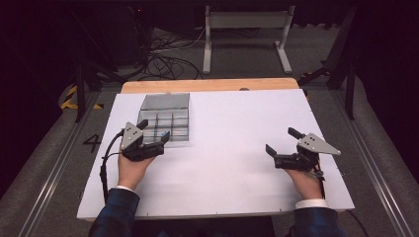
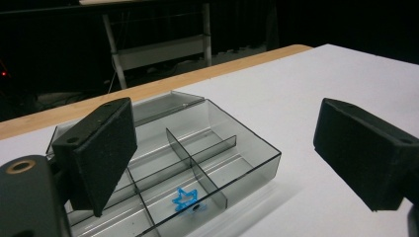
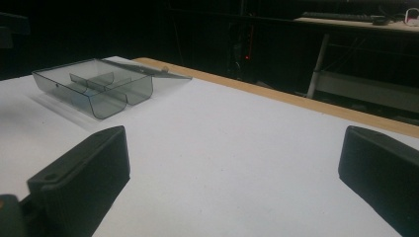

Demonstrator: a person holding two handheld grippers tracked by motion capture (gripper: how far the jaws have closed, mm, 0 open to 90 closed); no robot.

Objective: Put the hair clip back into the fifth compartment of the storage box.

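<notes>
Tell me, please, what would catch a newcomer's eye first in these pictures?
Probably the clear divided box at the far left of the white table, with a small blue star-shaped piece in one compartment. Next, the left gripper beside the box and the right gripper, both open.

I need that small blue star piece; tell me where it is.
The blue star lies inside the clear divided box, in a compartment along its near edge, just ahead of the left tool.

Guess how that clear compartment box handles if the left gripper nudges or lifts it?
The compartment box looks like thin, smooth, rigid plastic on a smooth white table, so it probably slides rather than tips. It sits low and flat. Its open lid may flap, and the small blue piece could shift.
</notes>
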